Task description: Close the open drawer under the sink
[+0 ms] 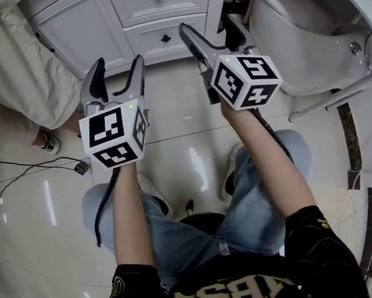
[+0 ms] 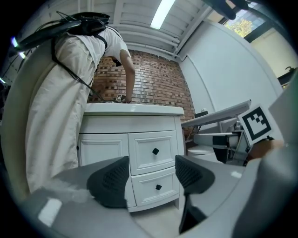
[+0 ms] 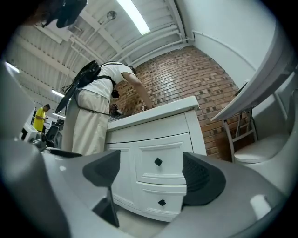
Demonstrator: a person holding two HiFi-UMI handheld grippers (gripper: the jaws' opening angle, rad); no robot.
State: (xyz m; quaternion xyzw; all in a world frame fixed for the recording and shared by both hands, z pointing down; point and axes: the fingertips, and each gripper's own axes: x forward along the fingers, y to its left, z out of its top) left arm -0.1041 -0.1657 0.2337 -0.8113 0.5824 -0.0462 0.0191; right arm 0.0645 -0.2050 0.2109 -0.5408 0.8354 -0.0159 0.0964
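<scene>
Glossy pale tile floor is gleaming in front of the white vanity cabinet, with a red brick wall standing behind it. Two panelled drawers are sitting flush in the cabinet's front, the upper drawer over the lower drawer, each bearing one black diamond knob. The left gripper and right gripper are hanging before the cabinet, jaws apart, empty
</scene>
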